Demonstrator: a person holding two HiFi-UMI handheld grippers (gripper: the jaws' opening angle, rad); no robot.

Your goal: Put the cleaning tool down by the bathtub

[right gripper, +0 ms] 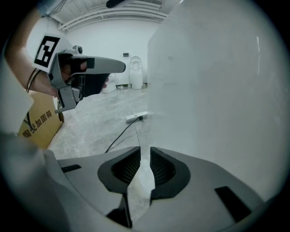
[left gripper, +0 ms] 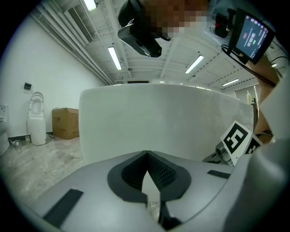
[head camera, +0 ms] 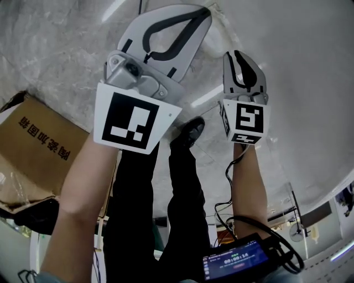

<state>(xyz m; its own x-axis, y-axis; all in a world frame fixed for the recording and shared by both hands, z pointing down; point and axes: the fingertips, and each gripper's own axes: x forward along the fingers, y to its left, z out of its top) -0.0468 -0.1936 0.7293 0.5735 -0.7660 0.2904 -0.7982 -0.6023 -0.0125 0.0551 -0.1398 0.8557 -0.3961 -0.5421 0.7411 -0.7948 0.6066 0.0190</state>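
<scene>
No cleaning tool shows in any view. The white bathtub (left gripper: pixel 158 118) fills the space straight ahead of both grippers, and its smooth wall (right gripper: pixel 217 90) is close on the right. My left gripper (head camera: pixel 203 12) is held out over the marble floor; its jaws meet at the tips with nothing between them (left gripper: pixel 147 154). My right gripper (head camera: pixel 237 54) hangs beside it, nearer the tub, also holding nothing. Only a thin slit separates its pads (right gripper: pixel 145 152). In the right gripper view, the left gripper (right gripper: pixel 121 67) appears at upper left.
A cardboard box (head camera: pixel 33 155) stands on the floor at left. A white power strip (right gripper: pixel 136 118) with a black cable lies by the tub's foot. A toilet (right gripper: pixel 136 72) stands at the far wall. The person's black shoe (head camera: pixel 188 132) and a chest-mounted screen (head camera: pixel 238 258) are below.
</scene>
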